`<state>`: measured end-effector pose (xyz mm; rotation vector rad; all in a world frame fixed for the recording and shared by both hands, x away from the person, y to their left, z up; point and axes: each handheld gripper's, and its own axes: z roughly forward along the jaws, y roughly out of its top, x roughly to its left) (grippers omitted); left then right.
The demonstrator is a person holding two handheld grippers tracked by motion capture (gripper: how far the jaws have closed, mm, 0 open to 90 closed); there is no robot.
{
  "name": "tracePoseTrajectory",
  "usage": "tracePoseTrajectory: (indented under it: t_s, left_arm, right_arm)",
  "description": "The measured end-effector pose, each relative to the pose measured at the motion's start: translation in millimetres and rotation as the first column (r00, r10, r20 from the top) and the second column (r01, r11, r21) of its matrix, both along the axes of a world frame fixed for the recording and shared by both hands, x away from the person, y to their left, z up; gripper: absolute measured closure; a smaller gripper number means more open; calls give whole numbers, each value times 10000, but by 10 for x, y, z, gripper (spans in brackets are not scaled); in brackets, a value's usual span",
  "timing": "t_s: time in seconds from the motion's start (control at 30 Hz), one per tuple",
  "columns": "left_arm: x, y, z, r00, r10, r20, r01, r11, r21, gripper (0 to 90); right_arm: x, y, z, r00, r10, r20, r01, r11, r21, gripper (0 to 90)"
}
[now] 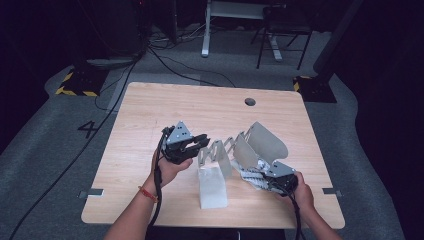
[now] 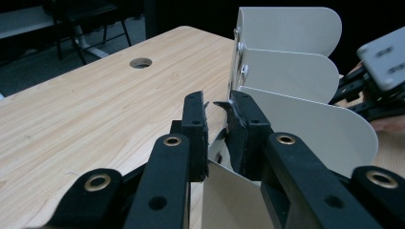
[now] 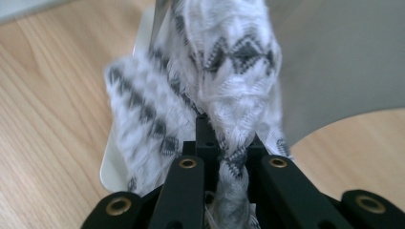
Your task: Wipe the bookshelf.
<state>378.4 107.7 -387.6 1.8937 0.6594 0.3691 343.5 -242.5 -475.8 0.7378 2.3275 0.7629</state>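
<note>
pale wood-grain tabletop (image 1: 165, 107), rounded corners, a round cable hole (image 1: 250, 102) near the far edge at about 1 o'clock from the centre. grey carpet (image 1: 45, 145) all round, with a painted "4" (image 1: 88, 129) at 9 o'clock off the tabletop and black cables (image 1: 107, 107) trailing toward 11 o'clock. yellow-and-black striped bases (image 1: 75, 82) at 10 o'clock and at 2 o'clock, white desk legs (image 1: 206, 30) and a dark chair frame (image 1: 280, 35) at 12 o'clock, the rest of the room dark.

a folding rack (image 1: 260, 142) of grey curved plates on scissor links, stretched across the middle of the tabletop, its end plate (image 1: 212, 187) lying flat at 6 o'clock. left gripper (image 1: 197, 145) at the 9 o'clock end of the rack, fingers (image 2: 196, 129) drawn close together on the thin edge of a plate (image 2: 305, 131). right gripper (image 1: 262, 181) at 4 o'clock, fingers (image 3: 188, 191) clamped tight on a bunched white sock (image 3: 229, 86) with a dark zigzag pattern, the sock hanging against the rack's plates at that end.
</note>
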Motion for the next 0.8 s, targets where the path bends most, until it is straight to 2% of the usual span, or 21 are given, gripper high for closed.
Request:
tracePoseTrajectory:
  t_s: [0.1, 0.2, 0.37, 0.47, 0.57, 0.63, 0.67, 0.73, 0.77, 0.8]
  left_arm:
    - [6, 0, -2, 10000, -18, -5, 18, 10000, -39, 779]
    - [2, -3, -1, 10000, 15, 5, -15, 10000, -12, 779]
    - [2, -1, -3, 10000, 32, -28, -32, 10000, -57, 780]
    - [1, 0, -3, 10000, 41, -52, -41, 10000, -64, 780]
    - [1, -1, -3, 10000, 47, -57, -48, 10000, -71, 780]
    - [2, -1, -4, 10000, 43, -64, -44, 9999, -94, 780]
    - [2, 0, -5, 10000, 45, -73, -46, 9999, -100, 780]
    - [2, 0, -5, 10000, 47, -76, -48, 9999, -110, 780]
    - [2, 0, -6, 10000, 52, -66, -53, 9999, -119, 779]
    - [2, 0, -7, 10000, 54, -63, -55, 9999, -127, 780]
  right_arm:
    - [-74, 4, 172, 9954, -130, 948, 97, 9993, 347, 849]
    - [-142, -21, 315, 9848, -347, 1700, 224, 9970, 737, 849]
    - [-244, -74, 564, 9578, -668, 2797, 350, 9925, 1170, 849]
    - [-261, -128, 714, 9457, -913, 3119, 462, 9877, 1491, 848]
    - [-255, -188, 859, 9362, -1192, 3307, 522, 9775, 2045, 848]
    - [-253, -207, 955, 9256, -1356, 3533, 547, 9717, 2296, 849]
    - [-251, -208, 999, 9198, -1396, 3668, 544, 9709, 2331, 849]
    - [-235, -188, 1054, 9160, -1394, 3763, 499, 9700, 2378, 849]
    - [-227, -162, 1055, 9113, -1401, 3871, 536, 9727, 2260, 849]
    - [-214, -130, 1041, 9107, -1342, 3906, 535, 9761, 2107, 849]
